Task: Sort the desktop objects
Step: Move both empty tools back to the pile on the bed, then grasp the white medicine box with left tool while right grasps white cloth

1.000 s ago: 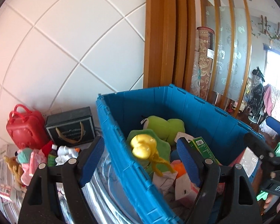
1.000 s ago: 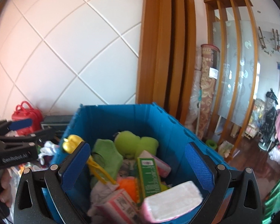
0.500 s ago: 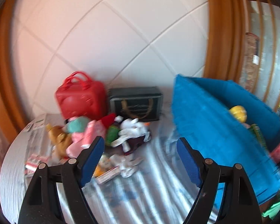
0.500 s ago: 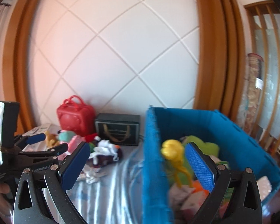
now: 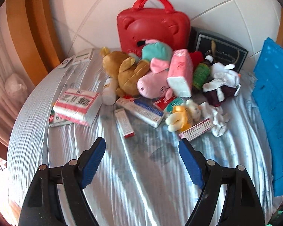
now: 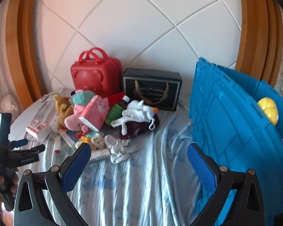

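I'm holding my left gripper (image 5: 142, 146) wide open w/ nothing in it over the toy pile (image 5: 160, 79); right gripper (image 6: 139, 153) also gaping, empty, beside the blue bin (image 6: 235, 116).

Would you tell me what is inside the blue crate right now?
Only a yellow toy shows above the blue crate rim; the near wall covers everything else inside.

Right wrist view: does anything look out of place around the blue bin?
One oddity: a yellow plastic toy pokes above the rim of the blue plastic bin. It looks perched high, not settled inside.
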The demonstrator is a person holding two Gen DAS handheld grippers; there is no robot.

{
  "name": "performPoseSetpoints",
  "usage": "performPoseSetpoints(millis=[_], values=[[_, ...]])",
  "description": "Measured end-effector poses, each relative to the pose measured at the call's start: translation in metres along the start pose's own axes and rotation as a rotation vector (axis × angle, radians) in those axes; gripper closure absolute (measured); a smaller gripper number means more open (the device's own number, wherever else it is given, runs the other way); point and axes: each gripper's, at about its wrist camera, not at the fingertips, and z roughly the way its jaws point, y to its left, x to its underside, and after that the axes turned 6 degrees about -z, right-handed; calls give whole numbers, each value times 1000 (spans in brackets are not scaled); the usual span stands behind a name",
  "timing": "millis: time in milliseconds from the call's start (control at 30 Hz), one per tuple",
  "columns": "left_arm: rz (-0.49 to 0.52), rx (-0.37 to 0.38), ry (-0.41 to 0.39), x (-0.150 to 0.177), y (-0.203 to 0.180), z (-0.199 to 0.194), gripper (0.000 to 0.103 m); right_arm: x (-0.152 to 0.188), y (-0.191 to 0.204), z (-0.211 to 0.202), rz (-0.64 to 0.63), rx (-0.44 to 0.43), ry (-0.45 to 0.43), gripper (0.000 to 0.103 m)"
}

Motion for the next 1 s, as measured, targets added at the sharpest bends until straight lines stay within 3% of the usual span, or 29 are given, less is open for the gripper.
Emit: performPoseSetpoints(millis=[267, 367, 467, 533, 600, 767, 833, 867, 1000], values=[[-56, -33, 109, -1, 34, 92, 23, 15, 6, 101, 32, -39, 195, 0], [-67, -36, 115, -7, 32, 115, 28, 22, 11, 133, 35, -57, 256, 0], [-64, -103, 133, -16, 28, 139, 35, 27, 19, 163, 36, -92, 305, 0], [-78, -110, 149, -20, 29, 153, 41, 31, 25, 181, 33, -117, 334, 0], [-77, -111, 170, -21, 29, 164, 49, 34, 31, 199, 37, -134, 365, 0], [-82, -83, 152, -24, 31, 173, 55, 42, 39, 235, 52, -151, 419, 0], [-96, -55, 150, -26, 33, 175, 62, 41, 38, 247, 53, -141, 425, 0], [-95, -52, 147, -26, 34, 174, 70, 41, 37, 251, 54, -142, 427, 0], [-67, -53, 148, -24, 31, 170, 75, 34, 40, 266, 32, -159, 436, 0]])
